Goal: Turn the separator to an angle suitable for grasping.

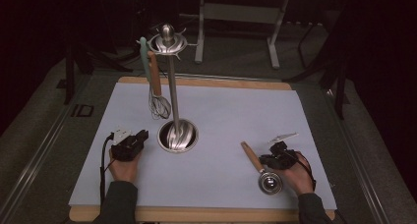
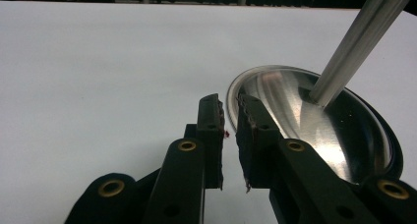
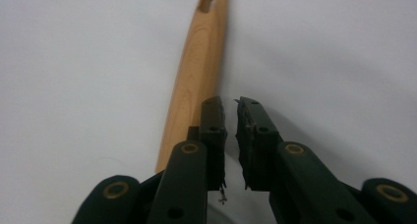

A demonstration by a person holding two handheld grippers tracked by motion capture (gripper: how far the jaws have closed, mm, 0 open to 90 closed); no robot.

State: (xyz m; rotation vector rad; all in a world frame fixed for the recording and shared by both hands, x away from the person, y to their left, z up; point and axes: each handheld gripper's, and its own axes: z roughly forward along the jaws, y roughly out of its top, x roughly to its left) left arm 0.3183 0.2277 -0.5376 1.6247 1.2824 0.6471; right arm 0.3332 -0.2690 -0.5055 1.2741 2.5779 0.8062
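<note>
Right claw (image 3: pixel 230 111) hovers with a narrow gap, gripping nothing, the smooth wooden-handled steel ladle (image 1: pixel 260 167) just left of it. Left claw (image 2: pixel 230 111), also narrowly parted and empty, sits beside the shiny round stand base (image 2: pixel 314 121) on the pale matte table (image 1: pixel 221 116).

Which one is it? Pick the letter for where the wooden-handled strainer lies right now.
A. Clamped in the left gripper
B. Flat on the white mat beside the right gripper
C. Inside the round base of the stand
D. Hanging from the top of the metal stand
B: the wooden-handled strainer lies flat on the white mat, close by the right gripper, whose jaws stand slightly apart with nothing between them.
</note>
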